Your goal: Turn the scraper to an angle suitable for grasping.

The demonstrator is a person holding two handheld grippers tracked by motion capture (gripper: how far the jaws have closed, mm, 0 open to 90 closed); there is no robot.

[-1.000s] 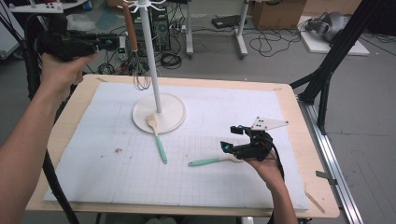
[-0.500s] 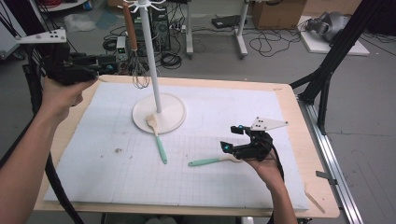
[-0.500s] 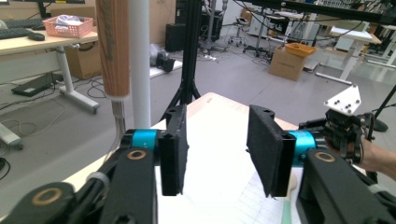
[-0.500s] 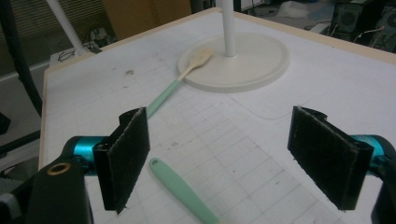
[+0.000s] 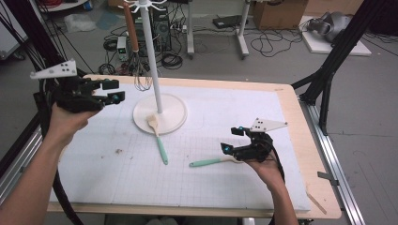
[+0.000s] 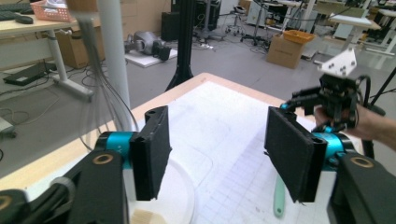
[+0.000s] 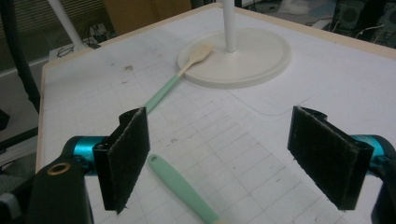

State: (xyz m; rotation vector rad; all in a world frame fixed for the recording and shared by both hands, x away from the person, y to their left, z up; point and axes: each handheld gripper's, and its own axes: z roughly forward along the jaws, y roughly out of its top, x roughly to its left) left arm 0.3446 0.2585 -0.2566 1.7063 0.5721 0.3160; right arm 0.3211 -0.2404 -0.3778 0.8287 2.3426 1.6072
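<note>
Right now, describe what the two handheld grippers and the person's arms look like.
Both the left gripper and the right gripper are black-bodied, with teal collars behind flat black padded jaws. Each carries a grey three-cornered plate with dark dots on top, and a black cable trails from each. The forearms are bare, with no sleeves visible.

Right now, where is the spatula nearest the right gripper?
In the high view, the green-handled spatula lies flat on the white mat, right of centre, its head end beside the right gripper, below the stand's round base.

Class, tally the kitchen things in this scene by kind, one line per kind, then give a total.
Green-handled utensils lying on the mat: 2
Whisks hanging from the stand: 1
White hanging stands: 1
Total: 4
</note>
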